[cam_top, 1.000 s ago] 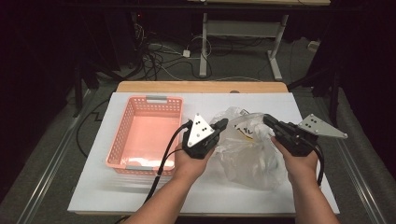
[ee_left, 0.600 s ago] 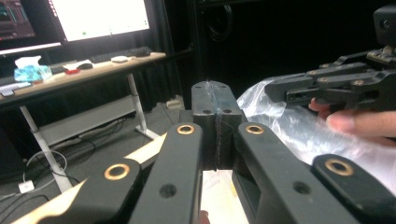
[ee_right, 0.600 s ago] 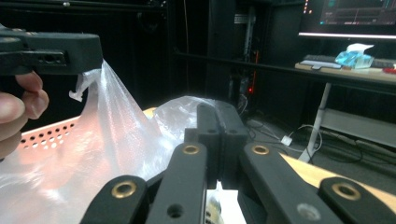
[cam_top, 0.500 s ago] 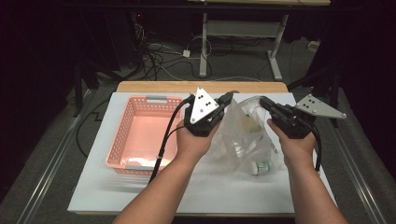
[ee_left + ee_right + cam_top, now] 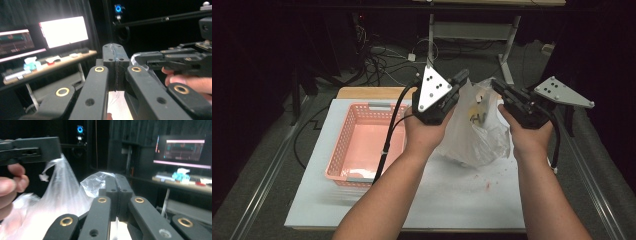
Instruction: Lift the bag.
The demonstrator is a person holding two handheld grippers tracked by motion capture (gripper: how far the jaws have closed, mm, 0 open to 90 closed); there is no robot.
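The person holds a clear plastic bag (image 5: pixel 477 132) raised above the white worktop (image 5: pixel 462 200), suspended between the two tongs. The left tongs (image 5: pixel 462 77) pinch one upper edge of the bag; in the left gripper view the jaws are pressed fully together with film trapped between them. The right tongs (image 5: pixel 498 86) pinch the opposite upper edge; in the right gripper view the jaws are likewise closed flat on the film. The bag mouth is spread between the two grip points, and the lower part of the bag hangs down, its bottom at or just above the worktop; contact cannot be determined. Small items, yellow and dark, are visible through the film near the top of the bag. A pink basket (image 5: pixel 344 145) stands on the worktop to the left of the bag, beside the left forearm (image 5: pixel 387 200). Small red specks (image 5: pixel 487 185) lie on the worktop below the bag.
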